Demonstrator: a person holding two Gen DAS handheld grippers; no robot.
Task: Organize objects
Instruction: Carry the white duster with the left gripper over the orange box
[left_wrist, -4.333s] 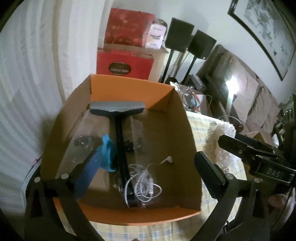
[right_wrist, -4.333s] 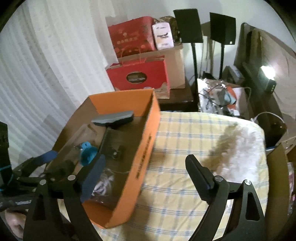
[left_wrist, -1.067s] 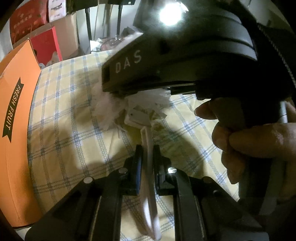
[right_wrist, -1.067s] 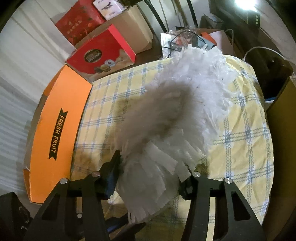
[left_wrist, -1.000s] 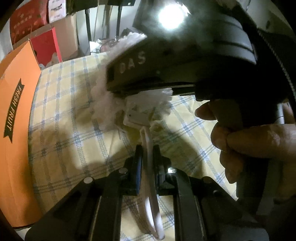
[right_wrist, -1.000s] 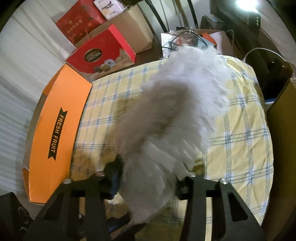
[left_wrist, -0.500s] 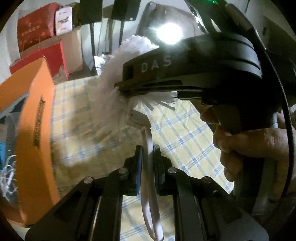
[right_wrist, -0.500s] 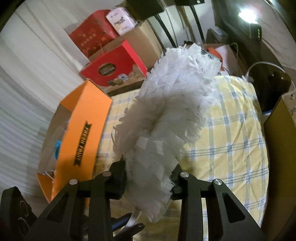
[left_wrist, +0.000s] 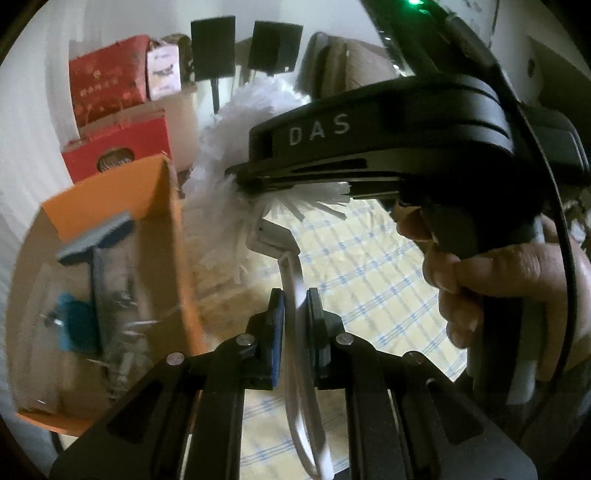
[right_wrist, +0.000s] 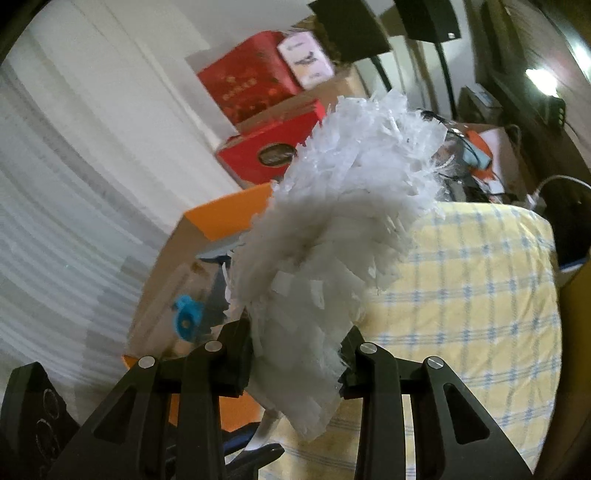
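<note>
Open room is mostly over the checked cloth surface (right_wrist: 476, 280), bare on the right side. On the left the orange box (left_wrist: 173, 236) stands with its tall wall up, already holding a squeegee (left_wrist: 94, 240) and a blue thing (right_wrist: 186, 314), so not much space inside. The fluffy white duster (right_wrist: 332, 221) fills the middle between both hand-held grippers. Red boxes (right_wrist: 269, 147) and black stands (left_wrist: 214, 59) crowd the back.

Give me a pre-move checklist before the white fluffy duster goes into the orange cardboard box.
1. Left tool shut on the white plastic duster handle: ok.
2. Right tool pressing the white fluffy duster head: ok.
3. Duster clear of the yellow checked tablecloth: ok.
4. Orange cardboard box open on top: ok.
5. Room beside the black squeegee inside: cannot tell.
</note>
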